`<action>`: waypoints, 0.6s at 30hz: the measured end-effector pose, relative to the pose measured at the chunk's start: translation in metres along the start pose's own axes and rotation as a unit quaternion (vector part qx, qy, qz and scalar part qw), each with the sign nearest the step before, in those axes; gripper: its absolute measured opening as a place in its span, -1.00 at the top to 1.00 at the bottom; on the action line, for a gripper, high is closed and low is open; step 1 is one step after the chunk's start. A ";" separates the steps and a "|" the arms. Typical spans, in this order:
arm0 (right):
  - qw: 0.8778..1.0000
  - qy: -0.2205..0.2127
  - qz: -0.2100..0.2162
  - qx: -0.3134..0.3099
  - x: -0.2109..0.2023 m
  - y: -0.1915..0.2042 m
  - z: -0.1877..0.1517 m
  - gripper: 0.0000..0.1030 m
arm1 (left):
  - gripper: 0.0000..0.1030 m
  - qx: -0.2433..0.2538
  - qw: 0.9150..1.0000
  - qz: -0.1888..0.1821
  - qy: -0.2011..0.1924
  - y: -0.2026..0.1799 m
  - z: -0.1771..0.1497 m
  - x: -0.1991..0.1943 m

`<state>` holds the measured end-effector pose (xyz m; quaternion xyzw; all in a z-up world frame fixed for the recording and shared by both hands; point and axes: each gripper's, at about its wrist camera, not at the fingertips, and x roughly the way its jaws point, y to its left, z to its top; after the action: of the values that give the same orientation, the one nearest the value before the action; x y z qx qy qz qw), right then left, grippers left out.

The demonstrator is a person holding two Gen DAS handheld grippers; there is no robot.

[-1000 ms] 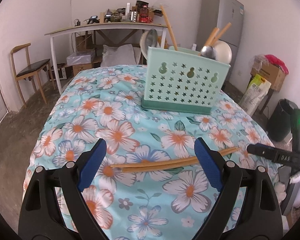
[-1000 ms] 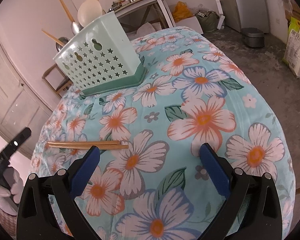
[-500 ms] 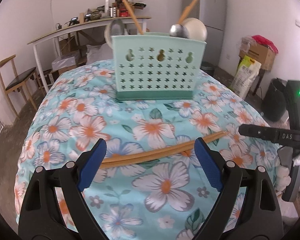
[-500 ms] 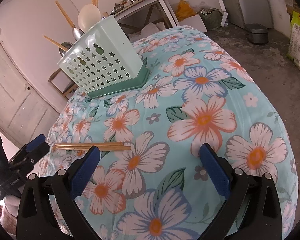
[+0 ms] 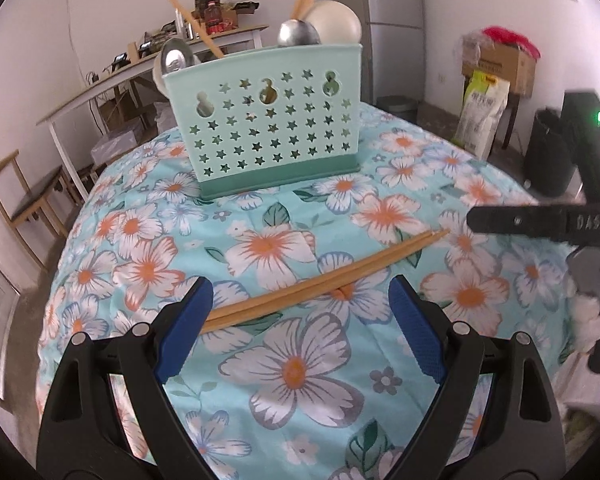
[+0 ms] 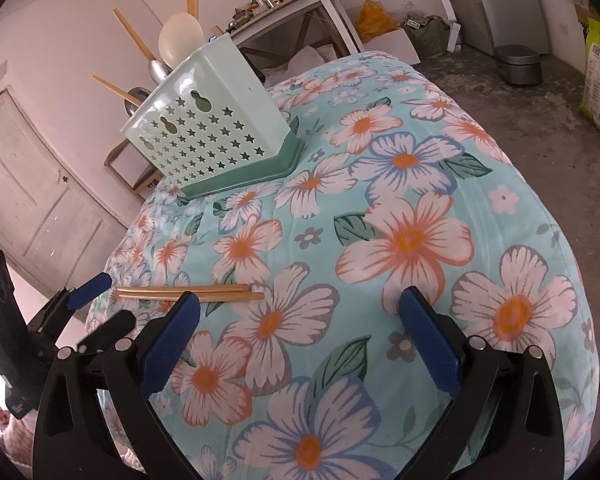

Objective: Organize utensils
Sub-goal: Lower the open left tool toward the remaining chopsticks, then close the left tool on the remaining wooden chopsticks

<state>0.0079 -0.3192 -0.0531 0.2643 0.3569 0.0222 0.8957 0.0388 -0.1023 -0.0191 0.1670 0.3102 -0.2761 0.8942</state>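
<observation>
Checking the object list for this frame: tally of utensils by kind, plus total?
Chopsticks loose on the cloth: 2
Chopsticks standing in the caddy: 4
Metal ladles or spoons in the caddy: 2
White spoon in the caddy: 1
Total: 9 utensils visible; any hidden behind the caddy wall cannot be counted.

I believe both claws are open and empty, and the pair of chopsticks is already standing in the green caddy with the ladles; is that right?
Not quite: the pair of chopsticks lies flat on the floral cloth, in front of the green caddy, as the left wrist view shows. The left claw and right claw are indeed open and empty.
</observation>
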 end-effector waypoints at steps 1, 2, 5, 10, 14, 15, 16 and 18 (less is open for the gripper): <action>1.000 0.000 0.000 0.000 0.000 0.000 0.000 -0.90 | -0.66 0.006 1.000 0.002 0.001 -0.003 -0.001 0.000; 1.000 0.000 0.000 0.000 0.000 0.000 0.000 -0.90 | -0.66 0.014 1.000 0.003 0.001 -0.005 -0.001 0.001; 1.000 0.000 0.000 0.000 0.000 0.000 0.000 -0.89 | -0.66 0.032 0.999 0.015 0.000 -0.011 -0.002 0.001; 1.000 0.000 0.000 0.000 0.000 0.000 0.000 -0.90 | -0.66 0.045 0.999 0.022 0.005 -0.015 -0.003 0.003; 1.000 0.000 0.000 0.000 0.000 0.000 0.000 -0.90 | -0.65 0.055 0.998 0.026 0.002 -0.019 -0.005 0.002; 1.000 -0.001 0.000 0.000 0.000 0.000 0.000 -0.89 | -0.63 0.057 0.998 0.026 0.000 -0.020 -0.005 0.001; 1.000 0.000 0.000 0.000 0.000 0.000 0.000 -0.89 | -0.58 0.061 0.998 0.024 0.000 -0.021 -0.005 0.001; 1.000 0.000 0.001 0.001 0.000 0.000 0.000 -0.89 | -0.51 0.071 0.997 0.022 0.000 -0.024 -0.006 0.001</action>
<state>0.0079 -0.3195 -0.0531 0.2651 0.3568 0.0227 0.8955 0.0223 -0.1193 -0.0269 0.2369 0.2864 -0.2776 0.8859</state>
